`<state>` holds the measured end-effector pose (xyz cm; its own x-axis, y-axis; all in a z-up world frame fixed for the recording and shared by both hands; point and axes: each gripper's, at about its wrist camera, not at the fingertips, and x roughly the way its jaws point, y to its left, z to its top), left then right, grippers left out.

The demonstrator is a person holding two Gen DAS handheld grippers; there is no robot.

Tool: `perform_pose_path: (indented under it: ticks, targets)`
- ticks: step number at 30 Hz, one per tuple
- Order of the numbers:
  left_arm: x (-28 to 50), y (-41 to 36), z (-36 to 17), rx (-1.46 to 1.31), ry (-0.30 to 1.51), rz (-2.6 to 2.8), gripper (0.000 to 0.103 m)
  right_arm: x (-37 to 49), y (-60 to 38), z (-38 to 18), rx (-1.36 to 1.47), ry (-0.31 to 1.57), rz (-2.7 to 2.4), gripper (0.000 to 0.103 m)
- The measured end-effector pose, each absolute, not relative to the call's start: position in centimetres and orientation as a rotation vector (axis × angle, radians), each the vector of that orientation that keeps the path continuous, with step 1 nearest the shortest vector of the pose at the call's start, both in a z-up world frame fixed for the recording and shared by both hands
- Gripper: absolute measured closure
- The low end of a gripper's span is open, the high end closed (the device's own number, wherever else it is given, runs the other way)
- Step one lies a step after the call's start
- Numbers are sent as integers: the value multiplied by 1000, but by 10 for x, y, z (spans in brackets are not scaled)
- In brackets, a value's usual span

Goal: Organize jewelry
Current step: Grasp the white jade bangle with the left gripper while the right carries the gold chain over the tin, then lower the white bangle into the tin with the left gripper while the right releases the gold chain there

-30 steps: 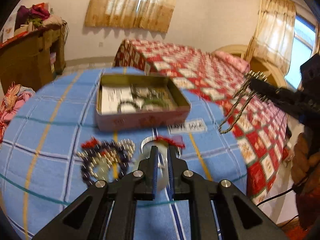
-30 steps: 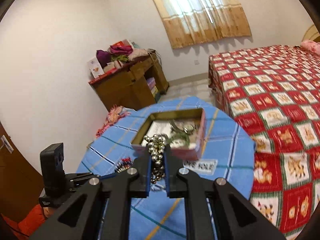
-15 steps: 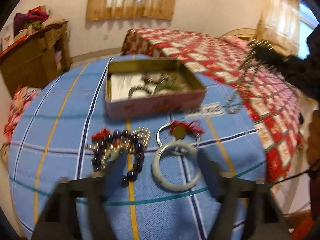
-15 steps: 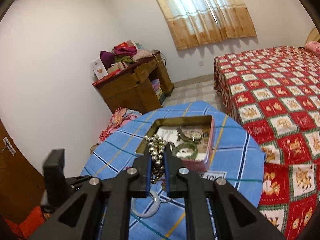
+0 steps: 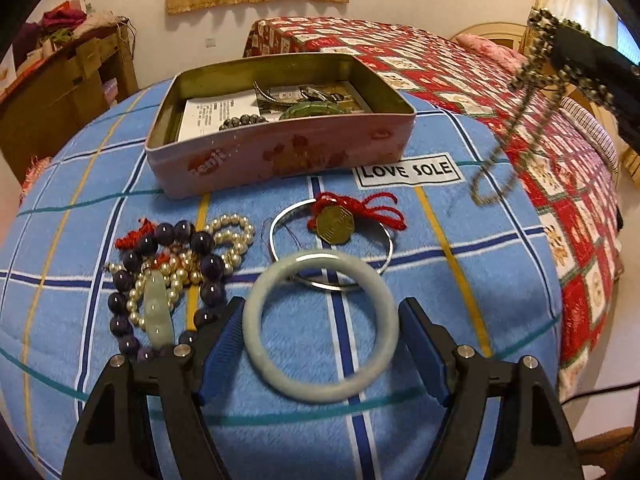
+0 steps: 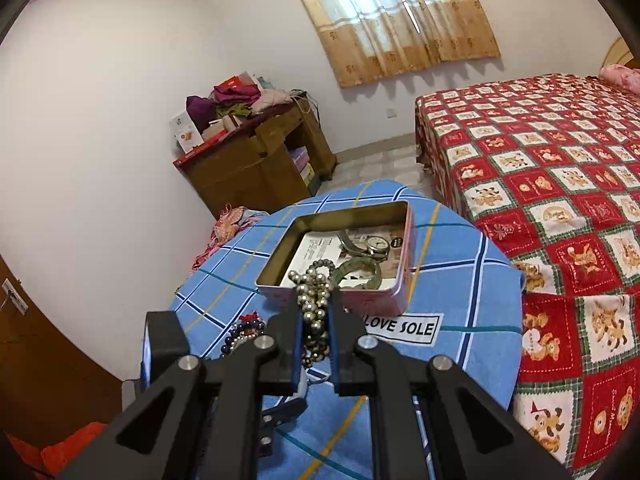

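tin point(image 5: 280, 152) holds watch point(image 6: 376, 245), bangle point(image 6: 360, 274)

A: Daylight is coming through the curtained window point(image 6: 394, 12), glowing softly and lighting the white walls evenly in both views.

B: Shadows are staying faint; the curtain is throwing a soft scalloped one on the wall beneath it.

A: The fisheye is bending the round table point(image 5: 500, 320) and the bed point(image 6: 560, 200), and the corners are going black.

B: The hanging bead chain point(image 5: 516, 120) is blurring, while the pale jade bangle point(image 5: 256, 344) is showing sharp.
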<state>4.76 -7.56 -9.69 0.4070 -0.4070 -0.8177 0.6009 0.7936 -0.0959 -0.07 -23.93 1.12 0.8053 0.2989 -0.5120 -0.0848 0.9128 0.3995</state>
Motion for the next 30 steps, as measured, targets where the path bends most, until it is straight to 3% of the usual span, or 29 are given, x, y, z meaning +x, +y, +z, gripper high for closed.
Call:
perform_pose_path:
  ticks: [9, 18, 26, 30]
  targets:
    - [46, -50, -92, 95, 945, -685, 28, -1, -242, 11, 380, 594, 197, 90]
    - [53, -25, -52, 45, 857, -652, 28, 13, -245, 18, 370, 581, 204, 90]
    - [98, -35, -9, 43, 734, -642, 28, 59, -248, 55, 343, 483, 254, 90]
    - [130, -53, -7, 64, 703, -629, 28, 99, -253, 47, 360, 499, 261, 90]
